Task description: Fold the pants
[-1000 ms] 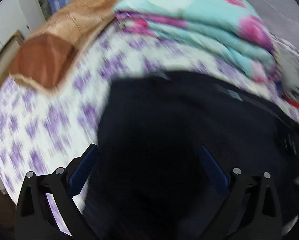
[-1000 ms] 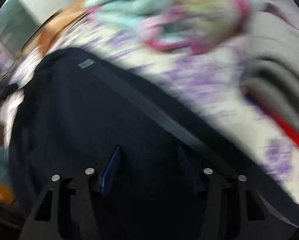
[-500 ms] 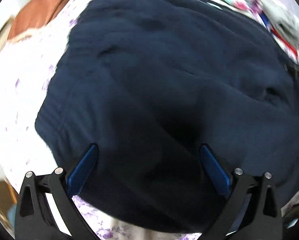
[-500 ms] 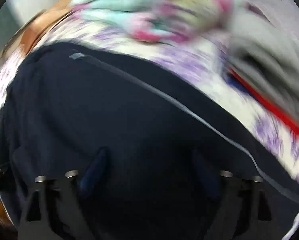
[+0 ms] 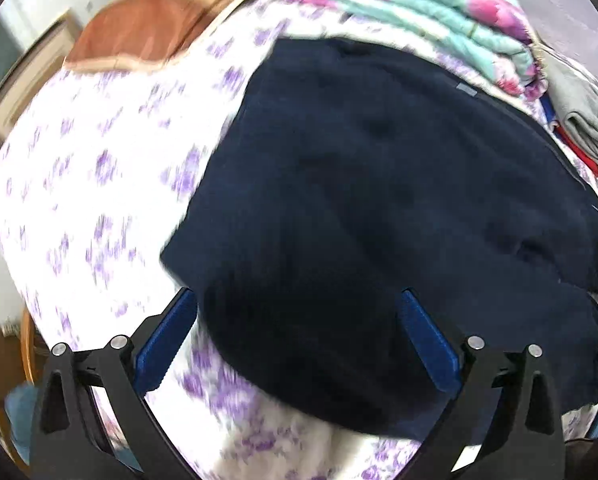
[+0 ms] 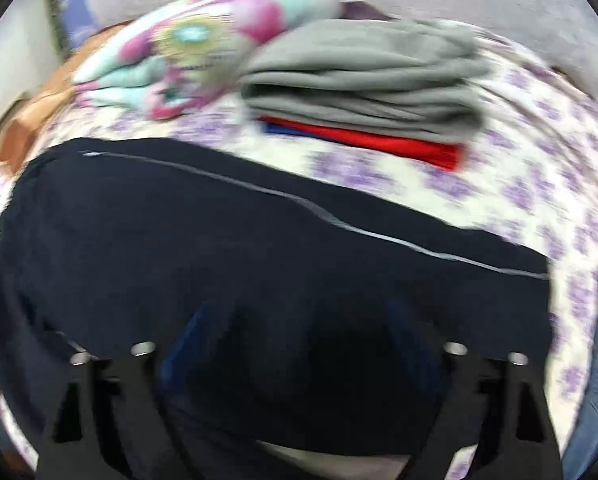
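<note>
Pants (image 5: 379, 208) of dark navy cloth are seen spread over a bedsheet (image 5: 99, 184) printed with purple flowers, already doubled into a broad block. A thin pale stripe (image 6: 339, 222) runs along the far edge in the right wrist view. Behind them lie a folded floral quilt (image 5: 439, 12) and a stack of grey clothes (image 6: 363, 80) over something red; a brown pillow (image 5: 147, 36) sits at the far left.

The left gripper (image 5: 295, 344) is held with its jaws wide apart, nothing between the 2 blue pads; its left pad is over the sheet, its right pad over the cloth at the near left corner. The right gripper (image 6: 295, 344) is blurred above the dark cloth; its jaws are closing from a wide gap, and no cloth appears to be pinched.

The fabric is judged soft, limp and fairly light, likely to sag and slide over itself when lifted, with no risk of breakage. A hold is best taken at the thick layered edges or corners, all layers pinched together, 1 corner per gripper, so that the fold stays aligned.
</note>
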### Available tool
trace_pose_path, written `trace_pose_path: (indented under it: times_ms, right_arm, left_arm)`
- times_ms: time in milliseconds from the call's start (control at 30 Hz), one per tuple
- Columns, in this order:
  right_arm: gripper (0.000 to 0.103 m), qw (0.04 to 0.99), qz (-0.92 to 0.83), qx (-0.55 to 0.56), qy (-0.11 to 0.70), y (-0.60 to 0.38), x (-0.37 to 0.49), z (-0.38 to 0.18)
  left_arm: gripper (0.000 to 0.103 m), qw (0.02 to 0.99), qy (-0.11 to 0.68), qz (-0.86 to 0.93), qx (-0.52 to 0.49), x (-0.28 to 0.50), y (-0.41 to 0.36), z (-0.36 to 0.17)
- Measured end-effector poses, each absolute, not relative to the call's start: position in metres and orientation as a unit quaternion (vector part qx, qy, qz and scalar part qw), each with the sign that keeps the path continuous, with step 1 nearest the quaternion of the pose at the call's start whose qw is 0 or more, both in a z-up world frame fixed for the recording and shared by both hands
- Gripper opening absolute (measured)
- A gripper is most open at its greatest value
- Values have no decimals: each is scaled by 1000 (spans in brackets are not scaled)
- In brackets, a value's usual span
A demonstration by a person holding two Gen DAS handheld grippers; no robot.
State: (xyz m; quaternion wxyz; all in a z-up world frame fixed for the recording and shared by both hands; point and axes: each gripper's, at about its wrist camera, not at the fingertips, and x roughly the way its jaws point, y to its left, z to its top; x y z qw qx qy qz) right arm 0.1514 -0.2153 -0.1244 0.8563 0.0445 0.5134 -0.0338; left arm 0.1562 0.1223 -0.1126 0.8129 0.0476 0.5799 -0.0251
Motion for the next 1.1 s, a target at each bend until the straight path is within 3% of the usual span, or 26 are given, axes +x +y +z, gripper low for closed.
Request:
trace_pose_path:
  times_ms: [133,300,367,467,533,633,700,900,967,1000,1033,1067,1100]
  right_arm:
    - [58,863,10,28,504,-188,200,-115]
    - [57,858,58,-2,511,-148,269,-120]
    - [44,843,104,35,526,-137,278,-120]
    - [44,808,191,95,550,-118,292,-124]
    - [44,781,257,69,566,-96,295,-126]
    - [54,756,293,27,585,-75,305,-135]
    - [52,765,272,4,584,-77,319,-140]
    - [24,804,198,-43,559,-94,360,-147]
    - [6,823,165,-77,539,-93,364,-142]
    - [6,835,150,-67,525,-97,364,-138]
    - [30,849,119,-69,509,-101,363,-134]
    - [76,865,71,-84,490,-106,359,-128]
    - [84,880,27,-93,464,-113,351,-119]
  left_arm:
    - [98,838,529,-71,112,195,94,-89]
    - [98,839,506,-109,169,266,58,-88]
    - [93,826,528,-126,155,292,46,-96]
    - [88,804,556,-183,106,303,24,-103]
    - [88,792,559,-223,100,292,6,-115]
    - [89,770,575,-244,131,291,-19,-138]
    - [89,759,592,-238,126,295,-26,-157]
    - [94,786,576,-183,133,337,-43,-182]
    - [95,794,573,-165,118,351,-46,-183]
    - [95,805,564,-151,103,356,-44,-179]
    - [95,812,559,-138,96,359,-41,-175]
    - [95,820,552,-120,91,360,-39,-171]
    - [94,833,538,-95,88,359,-34,-163]
